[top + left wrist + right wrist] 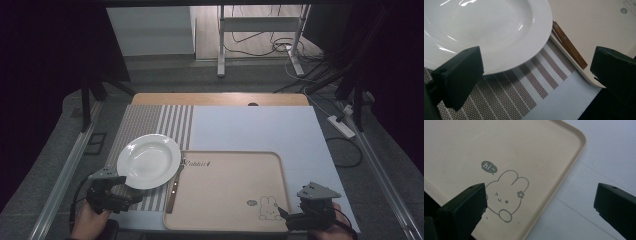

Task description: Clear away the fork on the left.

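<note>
White plate (148, 161) overlaps tray (227, 220) edge; left gripper (131, 194) and right gripper (283, 212), both wide open and empty, could tip it

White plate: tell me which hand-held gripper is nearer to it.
Left. The left hand-held gripper sits open at the white plate's near rim; the right hand-held gripper hangs open over the tray's rabbit corner.

Dim, dark-edged high view; glare streaks the white plate (486, 27).
</note>
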{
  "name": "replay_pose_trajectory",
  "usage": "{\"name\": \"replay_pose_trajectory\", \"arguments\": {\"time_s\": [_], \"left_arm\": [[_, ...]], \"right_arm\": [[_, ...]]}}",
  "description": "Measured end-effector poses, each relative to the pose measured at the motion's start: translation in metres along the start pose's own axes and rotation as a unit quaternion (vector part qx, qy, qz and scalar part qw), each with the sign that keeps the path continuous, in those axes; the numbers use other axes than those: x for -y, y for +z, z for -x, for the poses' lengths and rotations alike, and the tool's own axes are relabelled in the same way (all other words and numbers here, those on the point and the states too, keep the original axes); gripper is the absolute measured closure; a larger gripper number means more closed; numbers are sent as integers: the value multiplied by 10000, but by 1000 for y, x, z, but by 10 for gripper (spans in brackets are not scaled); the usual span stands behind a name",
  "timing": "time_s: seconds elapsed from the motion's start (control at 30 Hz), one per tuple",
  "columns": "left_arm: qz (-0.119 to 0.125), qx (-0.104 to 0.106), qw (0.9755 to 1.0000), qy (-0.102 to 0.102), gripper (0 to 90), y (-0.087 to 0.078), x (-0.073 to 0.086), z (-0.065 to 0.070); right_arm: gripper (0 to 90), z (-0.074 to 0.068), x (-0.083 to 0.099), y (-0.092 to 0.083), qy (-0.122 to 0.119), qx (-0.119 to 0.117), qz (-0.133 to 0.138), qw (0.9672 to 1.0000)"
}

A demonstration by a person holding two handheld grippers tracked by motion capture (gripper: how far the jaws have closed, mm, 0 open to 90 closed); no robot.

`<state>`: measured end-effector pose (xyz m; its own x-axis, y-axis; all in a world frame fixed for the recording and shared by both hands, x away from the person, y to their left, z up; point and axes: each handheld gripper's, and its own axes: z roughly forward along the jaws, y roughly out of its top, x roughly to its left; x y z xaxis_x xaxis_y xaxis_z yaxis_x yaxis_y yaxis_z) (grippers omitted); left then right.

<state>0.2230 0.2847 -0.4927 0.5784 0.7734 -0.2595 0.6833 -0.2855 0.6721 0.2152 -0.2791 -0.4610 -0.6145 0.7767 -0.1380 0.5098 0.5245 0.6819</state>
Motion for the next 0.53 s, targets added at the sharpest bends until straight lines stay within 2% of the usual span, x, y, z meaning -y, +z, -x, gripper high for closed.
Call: {"name": "replay_pose_trajectory", "arguments": {"time_s": [0.37,0.53], "left_arm": [[-27,-89,10000,26,0,-5,5,2],[-13,-29,10000,-23,0,-5,5,1]], "right_arm": [[0,-1,0,0,4,21,4,10000],[0,-1,0,0,-11,31,-7,10000]]}}
